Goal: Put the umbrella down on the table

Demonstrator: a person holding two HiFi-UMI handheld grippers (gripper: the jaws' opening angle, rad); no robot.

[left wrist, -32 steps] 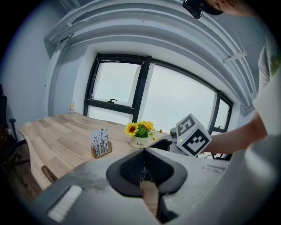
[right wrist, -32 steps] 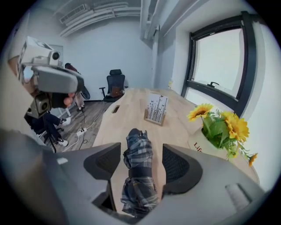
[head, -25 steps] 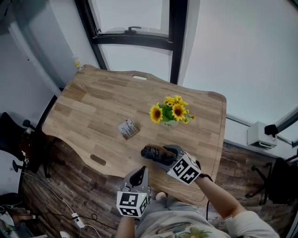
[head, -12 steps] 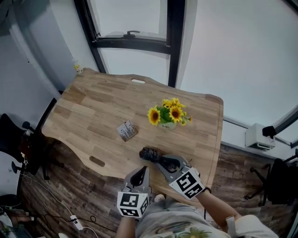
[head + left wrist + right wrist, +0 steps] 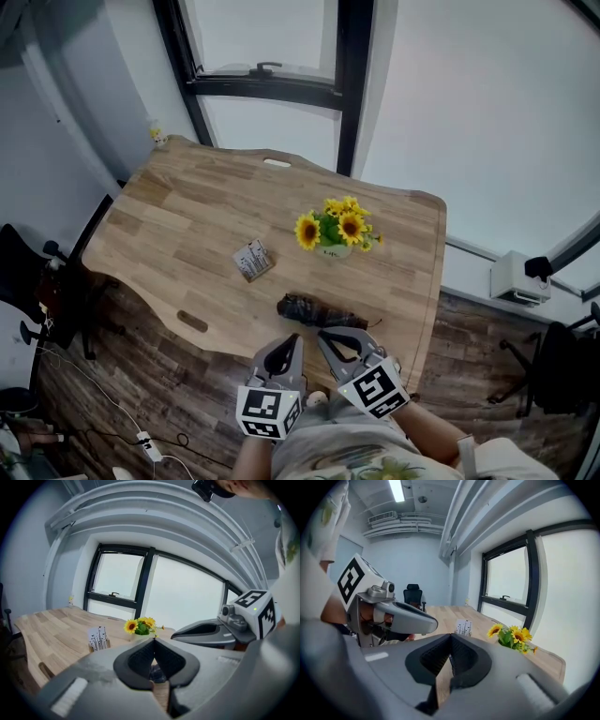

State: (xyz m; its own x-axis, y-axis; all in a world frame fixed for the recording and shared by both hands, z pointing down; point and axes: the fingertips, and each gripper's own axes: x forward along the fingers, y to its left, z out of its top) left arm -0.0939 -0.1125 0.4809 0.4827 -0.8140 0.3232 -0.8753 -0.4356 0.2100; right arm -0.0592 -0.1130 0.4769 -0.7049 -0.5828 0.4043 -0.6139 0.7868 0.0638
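Observation:
The folded dark umbrella (image 5: pixel 315 310) lies flat on the wooden table (image 5: pixel 187 220), near the front edge, with no gripper touching it. My right gripper (image 5: pixel 324 335) hovers just short of it at the table's edge; its jaws have just been closing and now stand shut with nothing between them (image 5: pixel 451 638). My left gripper (image 5: pixel 292 340) is beside it on the left, also shut and empty (image 5: pixel 153 640). A dark bit of the umbrella (image 5: pixel 157 673) shows below the left jaws' tips.
A pot of sunflowers (image 5: pixel 336 230) stands behind the umbrella, and a small card holder (image 5: pixel 252 261) sits to its left. Windows rise behind the table's far edge. A black office chair (image 5: pixel 28 281) stands at the left, over a wood floor with cables.
My right gripper has drawn back from the umbrella toward the near table edge, and its jaws have closed. The umbrella stays lying on the table. The left gripper has barely shifted.

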